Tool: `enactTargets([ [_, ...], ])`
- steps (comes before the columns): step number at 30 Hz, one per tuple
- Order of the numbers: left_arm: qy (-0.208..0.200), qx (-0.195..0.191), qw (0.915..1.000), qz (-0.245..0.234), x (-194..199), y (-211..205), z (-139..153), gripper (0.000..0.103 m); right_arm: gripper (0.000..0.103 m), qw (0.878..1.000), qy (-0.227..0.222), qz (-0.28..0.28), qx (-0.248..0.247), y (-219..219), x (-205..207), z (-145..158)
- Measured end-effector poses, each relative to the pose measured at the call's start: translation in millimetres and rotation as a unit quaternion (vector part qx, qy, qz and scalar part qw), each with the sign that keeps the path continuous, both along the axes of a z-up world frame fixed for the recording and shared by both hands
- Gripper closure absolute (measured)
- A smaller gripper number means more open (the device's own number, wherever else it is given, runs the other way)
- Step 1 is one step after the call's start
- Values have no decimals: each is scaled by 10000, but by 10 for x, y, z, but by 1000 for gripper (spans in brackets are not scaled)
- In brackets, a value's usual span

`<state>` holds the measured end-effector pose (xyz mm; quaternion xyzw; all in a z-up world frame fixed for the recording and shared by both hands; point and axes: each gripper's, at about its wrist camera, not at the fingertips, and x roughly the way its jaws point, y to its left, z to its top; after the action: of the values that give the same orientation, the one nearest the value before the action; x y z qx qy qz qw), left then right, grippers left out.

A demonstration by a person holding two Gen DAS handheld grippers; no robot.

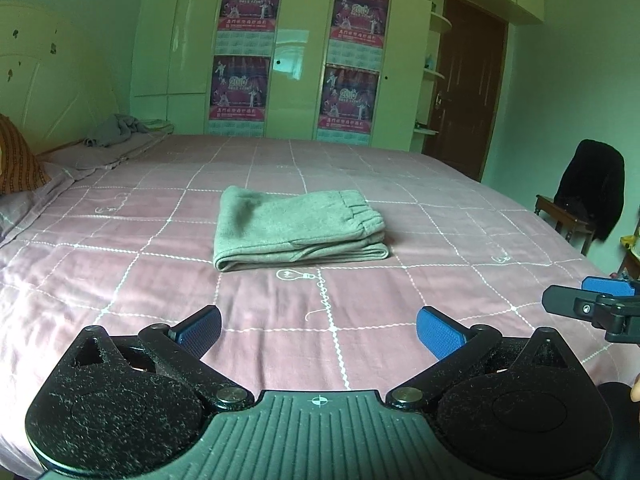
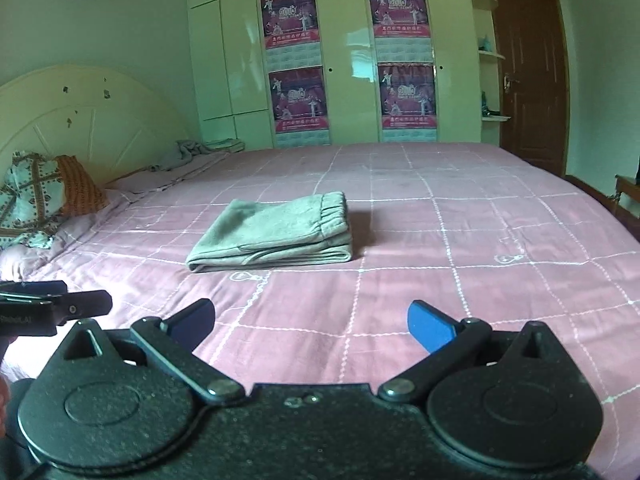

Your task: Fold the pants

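Grey pants folded into a neat stack mid-bed. Left tool and right tool released, empty, well apart from stack. Best left undisturbed; fold looks finished.

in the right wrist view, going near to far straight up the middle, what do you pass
right gripper with open jaws → light bulb print on the pink bedspread → folded grey pants → far edge of the bed → wardrobe with posters
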<state>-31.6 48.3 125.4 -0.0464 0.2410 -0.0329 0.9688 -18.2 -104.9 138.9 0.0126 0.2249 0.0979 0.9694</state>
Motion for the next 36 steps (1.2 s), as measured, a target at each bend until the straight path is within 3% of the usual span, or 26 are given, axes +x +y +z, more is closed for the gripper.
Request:
enactTargets([
  [36, -70, -62, 9999, -91, -58, -31, 24, 0, 0, 9999, -49, -100, 23, 15, -39, -42],
])
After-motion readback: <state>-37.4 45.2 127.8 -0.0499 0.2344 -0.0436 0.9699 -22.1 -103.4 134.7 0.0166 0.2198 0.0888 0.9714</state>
